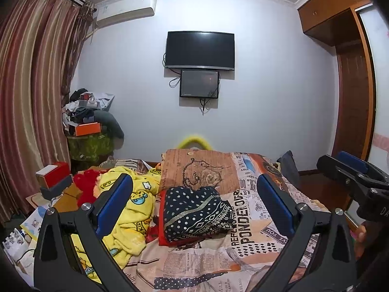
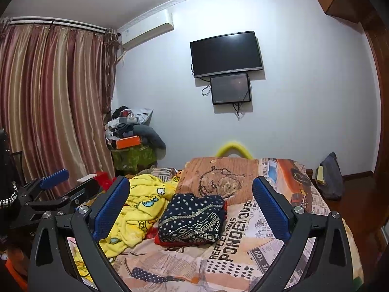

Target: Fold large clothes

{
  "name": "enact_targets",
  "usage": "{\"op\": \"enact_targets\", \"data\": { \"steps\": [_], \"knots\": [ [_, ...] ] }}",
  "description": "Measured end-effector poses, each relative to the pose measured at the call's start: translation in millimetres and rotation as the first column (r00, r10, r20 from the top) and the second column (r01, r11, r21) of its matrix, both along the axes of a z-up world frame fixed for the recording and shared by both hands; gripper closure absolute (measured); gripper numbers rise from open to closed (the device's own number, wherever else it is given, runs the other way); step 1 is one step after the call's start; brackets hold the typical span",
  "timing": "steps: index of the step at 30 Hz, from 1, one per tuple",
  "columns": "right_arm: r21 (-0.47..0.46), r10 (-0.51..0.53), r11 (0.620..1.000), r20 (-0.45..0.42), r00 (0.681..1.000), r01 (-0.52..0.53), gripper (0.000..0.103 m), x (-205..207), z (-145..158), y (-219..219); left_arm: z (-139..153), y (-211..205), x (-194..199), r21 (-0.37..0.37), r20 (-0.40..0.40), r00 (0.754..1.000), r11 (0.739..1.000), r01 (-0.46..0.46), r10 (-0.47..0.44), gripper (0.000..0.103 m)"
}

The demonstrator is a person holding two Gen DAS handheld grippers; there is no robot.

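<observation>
A folded dark navy garment (image 1: 197, 213) with white dots and patterns lies on the bed, on top of a red folded piece; it also shows in the right wrist view (image 2: 192, 219). A crumpled yellow fleece garment (image 1: 133, 209) lies to its left, seen too in the right wrist view (image 2: 138, 209). My left gripper (image 1: 194, 204) is open and empty, held above the bed with the navy garment between its fingers' line of sight. My right gripper (image 2: 190, 206) is open and empty too, and shows at the right edge of the left wrist view (image 1: 350, 170).
The bed (image 1: 245, 221) has a newspaper-print cover. A brown cushion (image 1: 199, 170) lies behind the garments. A cluttered stand (image 1: 90, 126) stands by the curtain (image 1: 31, 97). A TV (image 1: 199, 50) hangs on the wall. A wardrobe (image 1: 352, 73) stands at right. A red box (image 1: 53, 175) sits at left.
</observation>
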State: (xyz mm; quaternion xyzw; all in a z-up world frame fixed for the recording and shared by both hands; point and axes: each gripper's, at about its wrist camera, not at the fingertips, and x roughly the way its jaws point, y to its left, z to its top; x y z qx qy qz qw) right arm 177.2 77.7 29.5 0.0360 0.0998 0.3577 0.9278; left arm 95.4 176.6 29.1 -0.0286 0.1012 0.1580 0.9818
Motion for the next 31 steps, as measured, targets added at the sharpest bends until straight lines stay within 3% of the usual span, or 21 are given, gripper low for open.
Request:
{"op": "enact_targets", "data": {
  "steps": [31],
  "knots": [
    [-0.002,-0.027,1.0,0.004,1.0,0.027,0.002,-1.7,1.4,1.3,0.1,-6.2,-4.2,-0.021,-0.008,0.998,0.998,0.056,-0.056,0.001]
  ]
}}
